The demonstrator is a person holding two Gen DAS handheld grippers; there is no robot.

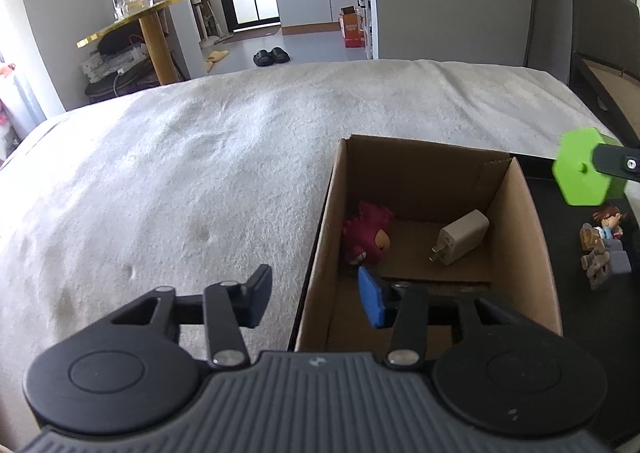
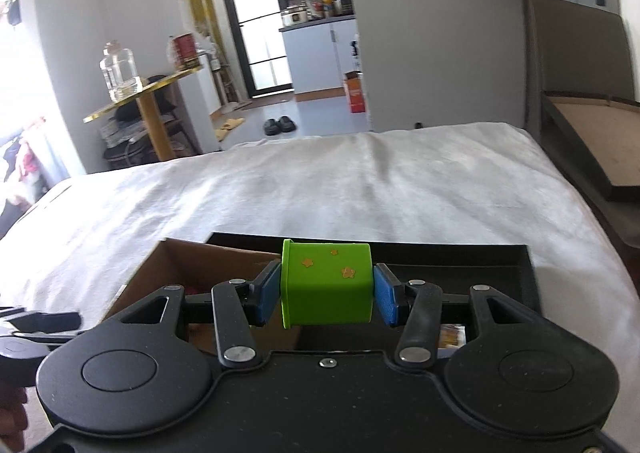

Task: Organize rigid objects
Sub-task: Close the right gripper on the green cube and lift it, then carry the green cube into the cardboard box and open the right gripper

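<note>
- I am looking along my left gripper; it is hanging over the near left wall of the cardboard box; one finger is sitting outside the box above the white blanket, the blue-padded one inside it; the jaws are standing apart with nothing pressed between them
- The box is standing open on the blanket; inside it I am seeing a red spiky toy leaning against the left wall and a white charger plug lying to its right, the two apart
- Just right of the box, a black tray is holding a small figurine with brown hair
- At the right edge of the left view, the green box is hanging above the tray, held at the tip of my other tool
- Through the right camera I am watching my right gripper clamping that green box; both blue pads are pressing on its opposite sides; small orange flowers are showing on its face
- Under it, the cardboard box's rim is lying lower left and the tray behind and to the right
- A gold side table carrying a glass jar is standing past the bed
</note>
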